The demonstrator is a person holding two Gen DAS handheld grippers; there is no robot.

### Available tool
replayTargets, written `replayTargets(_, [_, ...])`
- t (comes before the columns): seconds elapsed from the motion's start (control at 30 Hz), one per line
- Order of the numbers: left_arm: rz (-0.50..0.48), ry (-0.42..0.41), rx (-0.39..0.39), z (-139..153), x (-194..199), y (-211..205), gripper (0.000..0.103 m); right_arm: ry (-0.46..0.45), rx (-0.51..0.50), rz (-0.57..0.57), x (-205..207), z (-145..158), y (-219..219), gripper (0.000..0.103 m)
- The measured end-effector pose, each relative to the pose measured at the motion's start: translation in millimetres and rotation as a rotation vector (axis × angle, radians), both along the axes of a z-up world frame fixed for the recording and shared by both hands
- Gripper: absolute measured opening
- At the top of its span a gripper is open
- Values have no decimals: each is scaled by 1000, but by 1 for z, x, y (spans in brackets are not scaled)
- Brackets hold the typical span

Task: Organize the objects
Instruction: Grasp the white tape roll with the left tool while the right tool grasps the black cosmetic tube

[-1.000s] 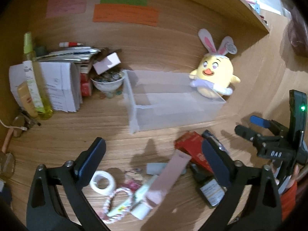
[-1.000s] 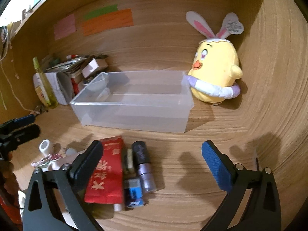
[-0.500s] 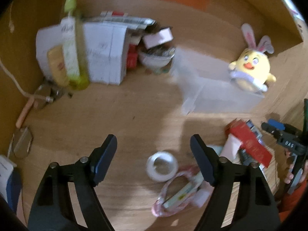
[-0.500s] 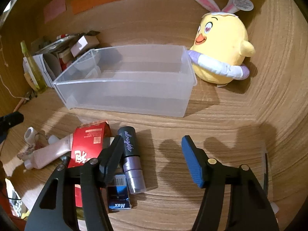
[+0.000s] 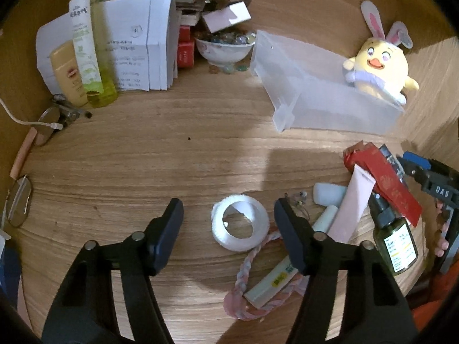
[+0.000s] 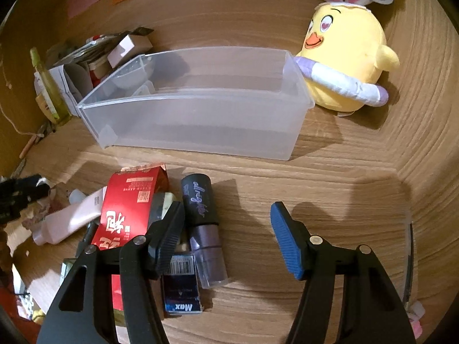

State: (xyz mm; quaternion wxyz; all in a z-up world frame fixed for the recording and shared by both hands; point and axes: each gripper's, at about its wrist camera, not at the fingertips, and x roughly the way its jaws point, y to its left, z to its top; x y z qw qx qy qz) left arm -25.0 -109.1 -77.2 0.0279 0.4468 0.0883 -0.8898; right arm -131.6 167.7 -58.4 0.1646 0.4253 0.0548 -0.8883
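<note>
My left gripper (image 5: 229,229) is open, its fingers either side of a white tape roll (image 5: 240,223) lying flat on the wooden desk. To its right lie a pink braided cord (image 5: 252,261), a pink tube (image 5: 354,200), a red packet (image 5: 384,177) and a dark bottle (image 5: 393,240). My right gripper (image 6: 226,235) is open above a purple-and-black cylinder (image 6: 203,226), with the red packet (image 6: 126,212) and a blue "Max" box (image 6: 180,295) to its left. An empty clear plastic bin (image 6: 198,123) stands behind them, also in the left wrist view (image 5: 324,100).
A yellow plush chick (image 6: 344,60) sits at the bin's right end. At the back left are white paper boxes (image 5: 137,54), a green bottle (image 5: 86,46), a bowl of beads (image 5: 223,46) and a cable (image 5: 17,117). Glasses (image 5: 18,200) lie at the left edge.
My left gripper swung left and down, centring on the tape roll. My right gripper moved forward and lower over the cylinder and its jaws narrowed somewhat.
</note>
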Motion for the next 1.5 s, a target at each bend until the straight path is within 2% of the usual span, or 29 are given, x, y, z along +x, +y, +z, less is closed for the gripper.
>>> replayTargets(0.03, [-3, -12, 2, -1, -1, 0, 58, -5, -5, -2, -2, 0, 0, 59])
replayTargets(0.2, [-10, -25, -12, -3, 0, 4, 54, -7, -2, -4, -8, 0, 0, 59])
replayTargets(0.33, [8, -21, 5, -3, -2, 0, 40, -23, -12, 7, -15, 0, 1, 58])
replayTargets(0.53, [4, -5, 36, 2, -8, 0, 39, -21, 14, 15, -9, 0, 6, 58])
replayTargets(0.8, [-60, 121, 53, 42, -13, 20, 39, -49, -4, 34, -13, -6, 5, 57])
replayTargets(0.93, [-83, 160, 57, 54, -20, 32, 39, -74, -1, 49, -19, -13, 0, 39])
replayTargets(0.97, [-88, 164, 56, 56, -22, 35, 39, -78, -13, 47, -21, -13, 1, 37])
replayTargets(1.03, [-95, 171, 57, 59, -26, 38, 39, -83, -39, 48, -22, -13, 4, 24])
replayTargets(1.23, [-121, 187, 64, 66, -40, 51, 39, -40, -68, 13, -17, -2, 16, 24])
replayTargets(1.5, [-139, 220, 61, 80, -53, 64, 39, 76, -113, -4, -7, 38, 27, 24])
